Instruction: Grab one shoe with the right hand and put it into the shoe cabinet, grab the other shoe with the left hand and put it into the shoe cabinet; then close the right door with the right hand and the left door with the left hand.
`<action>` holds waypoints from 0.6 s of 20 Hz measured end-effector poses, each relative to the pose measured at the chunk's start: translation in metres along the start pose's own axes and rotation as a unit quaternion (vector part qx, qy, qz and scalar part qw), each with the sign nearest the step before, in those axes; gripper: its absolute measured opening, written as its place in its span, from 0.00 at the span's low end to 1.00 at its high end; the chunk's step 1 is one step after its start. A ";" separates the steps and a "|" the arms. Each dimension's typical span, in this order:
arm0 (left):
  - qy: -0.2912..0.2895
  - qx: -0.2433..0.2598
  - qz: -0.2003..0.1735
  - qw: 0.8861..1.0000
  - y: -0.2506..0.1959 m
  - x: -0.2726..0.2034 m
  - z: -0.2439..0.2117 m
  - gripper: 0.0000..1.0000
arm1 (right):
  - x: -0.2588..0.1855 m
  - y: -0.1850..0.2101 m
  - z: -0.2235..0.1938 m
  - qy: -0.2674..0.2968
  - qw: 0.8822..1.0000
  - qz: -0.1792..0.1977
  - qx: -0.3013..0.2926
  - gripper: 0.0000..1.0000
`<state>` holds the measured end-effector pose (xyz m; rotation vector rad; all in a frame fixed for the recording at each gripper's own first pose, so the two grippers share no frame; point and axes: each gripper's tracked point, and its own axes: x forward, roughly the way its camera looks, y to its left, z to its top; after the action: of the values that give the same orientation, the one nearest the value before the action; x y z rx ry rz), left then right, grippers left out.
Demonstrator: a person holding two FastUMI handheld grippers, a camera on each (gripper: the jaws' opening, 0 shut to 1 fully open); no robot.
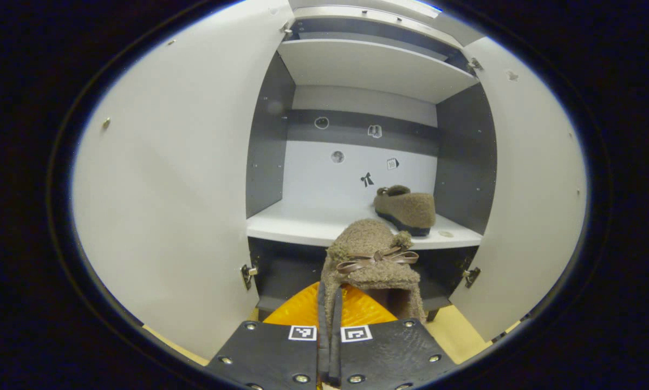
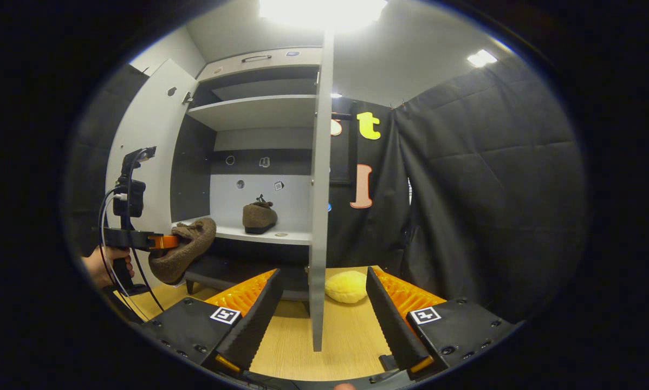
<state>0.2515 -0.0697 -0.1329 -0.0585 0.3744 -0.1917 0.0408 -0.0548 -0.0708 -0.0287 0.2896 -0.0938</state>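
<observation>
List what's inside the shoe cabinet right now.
One brown fuzzy shoe on the middle shelf, right side. Upper shelf looks bare from below; its top is hidden. The second shoe is outside, clamped in the left tongs.

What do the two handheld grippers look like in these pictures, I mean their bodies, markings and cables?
Right gripper: black bolted plates, each with a square black-and-white tag, ribbed orange panels behind. Left gripper, seen from the right gripper view: black pistol-grip frame, orange front, upright camera mast, looping black and white cables.
</observation>
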 end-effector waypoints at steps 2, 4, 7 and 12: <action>-0.014 -0.003 0.001 1.000 0.003 0.011 0.017 0.01 | -0.002 -0.007 -0.001 0.000 1.000 -0.014 0.001 0.98; -0.027 -0.007 0.000 1.000 0.005 0.024 0.032 0.01 | -0.003 -0.013 -0.003 0.003 1.000 -0.027 0.000 0.98; -0.047 -0.011 0.000 0.999 0.010 0.045 0.058 0.01 | -0.007 -0.019 -0.009 0.012 0.999 -0.046 -0.003 0.98; -0.071 -0.010 -0.007 0.997 0.008 0.090 0.094 0.07 | -0.011 -0.031 -0.012 0.016 0.996 -0.083 0.000 0.98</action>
<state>0.3698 -0.0776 -0.0783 -0.0938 0.2336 -0.1974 0.0246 -0.0848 -0.0775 -0.0520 0.3194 -0.2599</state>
